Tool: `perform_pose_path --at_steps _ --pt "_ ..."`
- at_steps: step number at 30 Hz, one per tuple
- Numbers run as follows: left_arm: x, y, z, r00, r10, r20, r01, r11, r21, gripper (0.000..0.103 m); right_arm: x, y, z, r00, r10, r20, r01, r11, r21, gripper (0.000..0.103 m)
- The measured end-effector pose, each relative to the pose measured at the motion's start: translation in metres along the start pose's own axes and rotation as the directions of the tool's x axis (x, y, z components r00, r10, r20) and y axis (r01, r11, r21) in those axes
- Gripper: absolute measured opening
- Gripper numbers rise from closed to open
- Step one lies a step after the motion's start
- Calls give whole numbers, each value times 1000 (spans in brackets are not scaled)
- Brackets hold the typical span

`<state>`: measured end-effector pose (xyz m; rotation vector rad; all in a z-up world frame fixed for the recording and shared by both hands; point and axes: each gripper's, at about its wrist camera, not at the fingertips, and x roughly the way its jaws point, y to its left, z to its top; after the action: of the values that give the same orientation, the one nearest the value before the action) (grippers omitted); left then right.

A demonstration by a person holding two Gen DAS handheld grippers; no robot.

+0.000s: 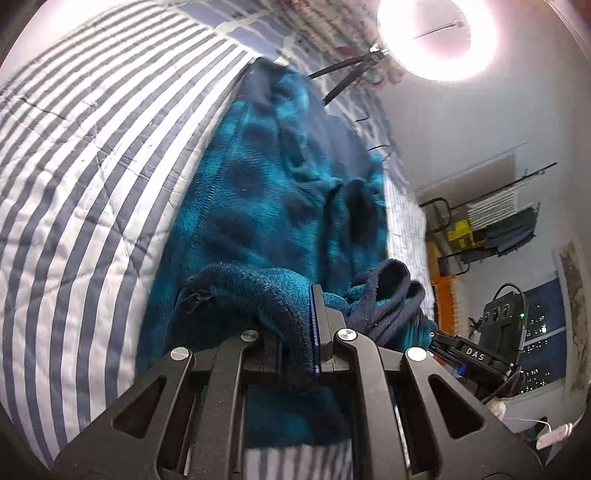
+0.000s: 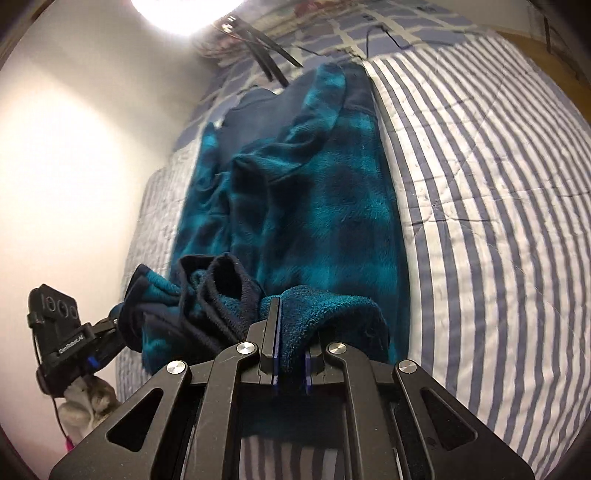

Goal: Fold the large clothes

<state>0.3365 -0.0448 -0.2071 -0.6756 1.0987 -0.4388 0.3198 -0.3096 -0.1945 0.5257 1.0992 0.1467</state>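
Observation:
A teal and navy checked fleece garment (image 1: 258, 192) lies lengthwise on a blue-and-white striped quilt (image 1: 92, 166); it also shows in the right wrist view (image 2: 317, 206). My left gripper (image 1: 299, 332) is shut on the garment's near hem, with fleece bunched between its jaws. My right gripper (image 2: 291, 339) is shut on the same hem further along. Each gripper shows in the other's view, the right one (image 1: 465, 354) at the right and the left one (image 2: 92, 339) at the left, with the folded hem and a dark cuff (image 2: 221, 291) hanging between them.
The striped quilt (image 2: 498, 221) covers the bed. A bright ring lamp (image 1: 432, 33) on a tripod stands at the bed's far end. A white wall (image 2: 74, 147) runs along one side. A rack with clothes (image 1: 495, 221) stands beyond the bed.

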Motion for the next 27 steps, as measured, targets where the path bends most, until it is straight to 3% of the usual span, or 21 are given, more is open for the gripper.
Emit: perform_pose_path --at_steps 4,9,13,19,22,23,26,27 --pt "18 14 4 1000 0 -16 -1 1000 -30 9 22 -14 8 999 9 -32 -8 999 43 7" --pt "23 22 7 999 -33 -38 30 997 -73 12 30 -33 14 994 91 -57 -83 987 137 8" --pt "15 22 13 996 -78 -50 71 991 -114 14 22 -43 18 983 164 -82 -142 965 221 11" --pt "1 15 20 993 -109 -46 104 989 -106 17 -6 -51 21 959 280 -36 -260 926 275 21" --pt "3 18 23 988 -138 -67 127 981 -143 25 -11 -56 20 949 313 -40 -289 913 287 25" --pt "4 20 23 986 -150 -69 137 977 -162 26 -11 -59 19 944 328 -36 -302 905 300 30" --pt "6 28 26 980 -180 -82 158 962 -225 30 -16 -74 20 927 374 2 -352 870 345 61" --pt "5 31 27 979 -188 -82 163 957 -241 30 -19 -77 19 928 372 15 -354 867 351 62"
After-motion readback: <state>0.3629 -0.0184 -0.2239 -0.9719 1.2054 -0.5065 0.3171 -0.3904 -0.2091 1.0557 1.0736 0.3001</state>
